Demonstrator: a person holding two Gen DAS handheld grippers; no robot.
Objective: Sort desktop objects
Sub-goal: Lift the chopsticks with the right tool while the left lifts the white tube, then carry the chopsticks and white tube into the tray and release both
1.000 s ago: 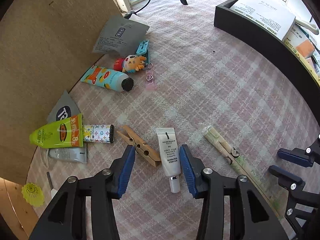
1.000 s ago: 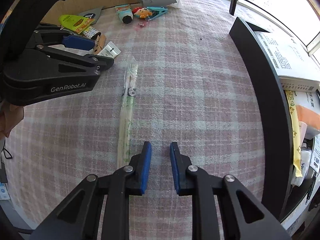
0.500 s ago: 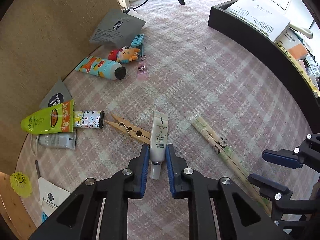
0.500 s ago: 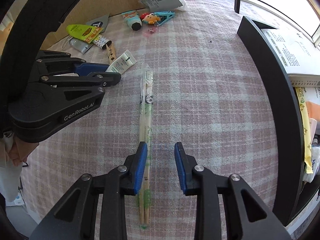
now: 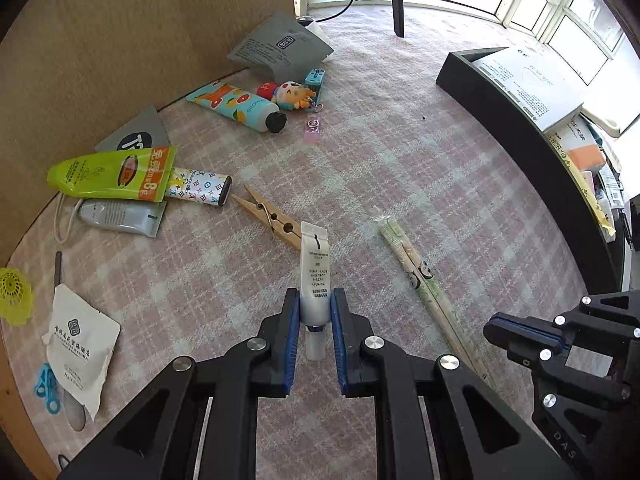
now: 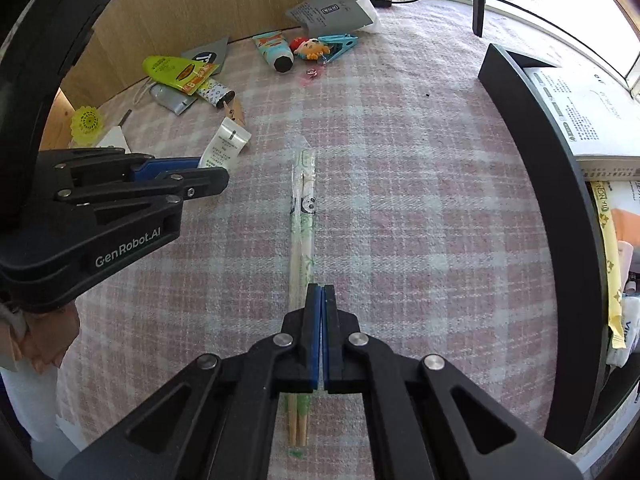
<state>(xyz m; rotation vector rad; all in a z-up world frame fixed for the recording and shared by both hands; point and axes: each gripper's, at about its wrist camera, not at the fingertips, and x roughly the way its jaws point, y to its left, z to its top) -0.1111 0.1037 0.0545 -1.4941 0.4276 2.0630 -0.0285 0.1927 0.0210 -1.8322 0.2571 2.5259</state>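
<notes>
Now left gripper (image 5: 315, 312) clamped on white cream tube (image 5: 315, 270); right gripper (image 6: 321, 300) fully closed, apparently empty, beside wrapped chopsticks (image 6: 303, 236).

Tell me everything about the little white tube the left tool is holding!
The white tube is small, soft-looking plastic, with dark printed text, a flat crimped top end and a whitish cap pointing toward the camera. The left tool pinches it near the cap between blue pads. Its crimped end sits over a wooden clothespin, above the pink checked cloth.

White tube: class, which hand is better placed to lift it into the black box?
Left. The left gripper clamps the white tube; the right gripper is shut empty beside the chopsticks.
</notes>
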